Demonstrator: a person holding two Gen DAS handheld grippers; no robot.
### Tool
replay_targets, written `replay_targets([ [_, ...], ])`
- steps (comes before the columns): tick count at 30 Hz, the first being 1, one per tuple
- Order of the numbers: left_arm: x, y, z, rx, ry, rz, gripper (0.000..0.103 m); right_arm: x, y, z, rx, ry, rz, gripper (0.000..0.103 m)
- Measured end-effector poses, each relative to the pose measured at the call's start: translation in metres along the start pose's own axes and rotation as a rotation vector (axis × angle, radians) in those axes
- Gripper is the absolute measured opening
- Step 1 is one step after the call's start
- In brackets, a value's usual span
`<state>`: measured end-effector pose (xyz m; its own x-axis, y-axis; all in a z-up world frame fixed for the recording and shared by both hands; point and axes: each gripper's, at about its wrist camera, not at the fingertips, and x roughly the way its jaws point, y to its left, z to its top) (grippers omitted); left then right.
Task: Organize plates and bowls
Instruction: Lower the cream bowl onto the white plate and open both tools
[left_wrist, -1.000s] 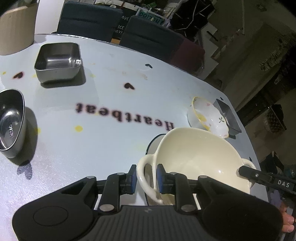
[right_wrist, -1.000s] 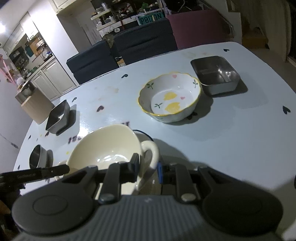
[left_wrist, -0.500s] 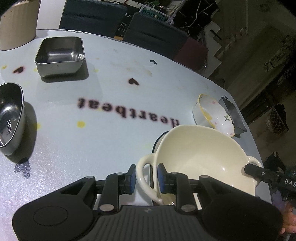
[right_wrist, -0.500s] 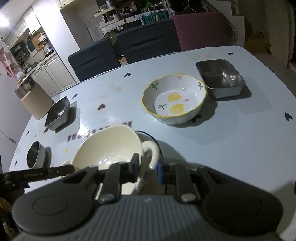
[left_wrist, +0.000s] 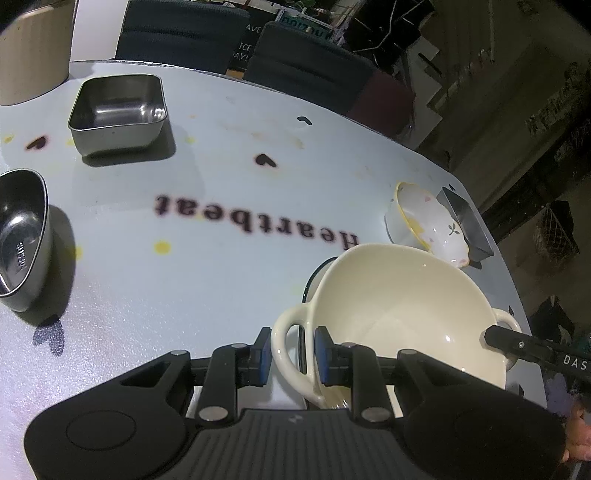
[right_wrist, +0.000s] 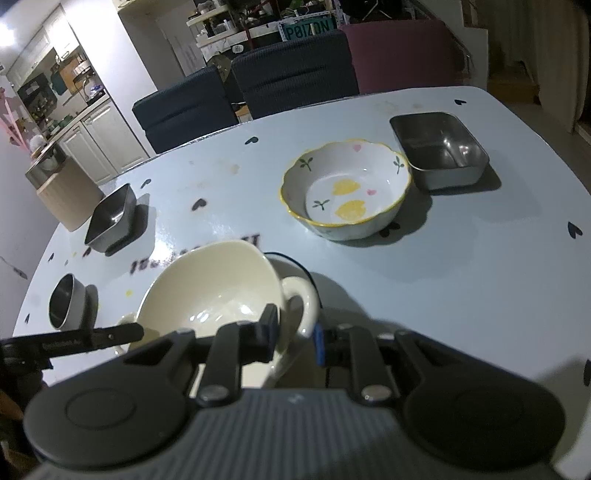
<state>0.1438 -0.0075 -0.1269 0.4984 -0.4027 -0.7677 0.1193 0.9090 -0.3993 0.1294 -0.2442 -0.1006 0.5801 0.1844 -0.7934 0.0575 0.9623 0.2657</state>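
Between both jaws, cream bowl (left_wrist: 402, 310)

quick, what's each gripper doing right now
Left gripper: shut on one handle of the cream bowl.
Right gripper: shut on the bowl's other handle.

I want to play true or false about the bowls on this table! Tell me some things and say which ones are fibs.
1. The cream bowl has a loop handle on each side. True.
2. The left tool is shut on one handle and the right tool on the other. True.
3. The flower bowl is full of soup. False: it is empty; the yellow shapes are painted on.
4. The flower bowl sits beside a rectangular metal tray. True.
5. The table has "Sunshine" printed on it. False: it says "Heartbeat".
6. All the metal containers are stacked together. False: they stand apart.
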Motion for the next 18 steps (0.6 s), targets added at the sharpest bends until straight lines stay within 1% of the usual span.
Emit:
replay_targets([
  [4,0.001,0.001,0.000,-0.006,0.006,-0.001,0.026,0.000,0.003,-0.001,-0.021,-0.001,-0.018,0.025],
  [10,0.000,-0.002,0.001,0.013,0.007,0.004,0.026,0.001,0.013,-0.003,-0.084,-0.003,-0.063,0.028],
  [14,-0.001,-0.004,0.001,0.032,0.006,0.008,0.027,0.003,0.013,-0.004,-0.091,0.013,-0.080,0.029],
  [18,-0.002,-0.006,0.001,0.037,0.006,0.008,0.028,0.008,0.009,-0.004,-0.071,0.048,-0.090,0.031],
])
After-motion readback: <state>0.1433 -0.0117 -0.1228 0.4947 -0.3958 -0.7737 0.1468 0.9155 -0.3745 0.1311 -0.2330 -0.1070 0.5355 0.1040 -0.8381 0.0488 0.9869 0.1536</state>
